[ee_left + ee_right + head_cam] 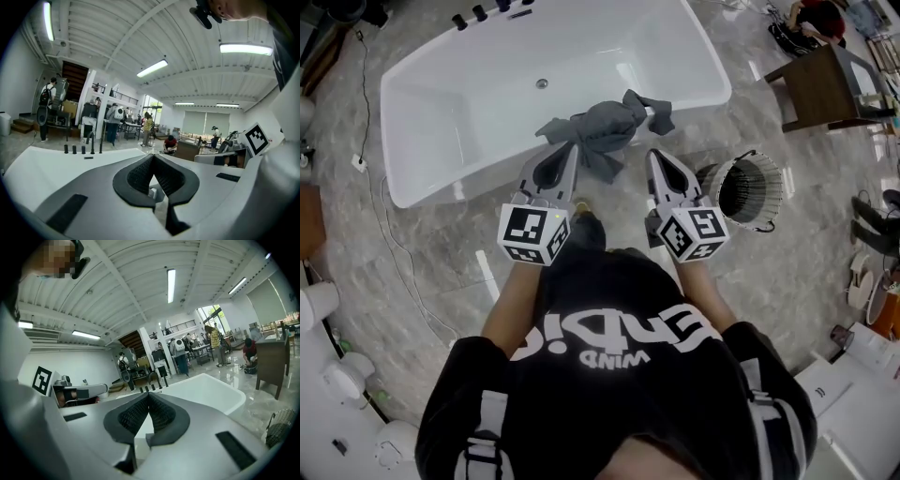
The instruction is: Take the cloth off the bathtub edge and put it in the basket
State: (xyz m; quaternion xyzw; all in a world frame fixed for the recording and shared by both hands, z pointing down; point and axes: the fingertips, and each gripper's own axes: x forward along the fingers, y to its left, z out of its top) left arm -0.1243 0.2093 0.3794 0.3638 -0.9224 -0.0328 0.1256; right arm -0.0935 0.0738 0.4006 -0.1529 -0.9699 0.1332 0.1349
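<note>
Head view shows the grey cloth (598,131) bunched on the near rim of the white bathtub (469,112), in the upper middle of the frame, its ends twisted out to either side and one fold hanging down the tub's outer wall. Just below it, the left gripper (567,155) and the right gripper (659,159) point at the cloth from either side of its hanging fold, close to it but seemingly not touching. Each gripper view shows its dark ribbed pads pressed together at the tips with nothing between them, and neither shows the cloth. The wire basket (741,192) stands on the floor at the right of centre, just beside the right gripper. The cloth looks soft, light and limp, so it should sag and trail once lifted rather than keep its shape. The thick gathered hump in its middle seems the surest place to pinch; a thin twisted end could slip. The jaws would have to spread first.
</note>
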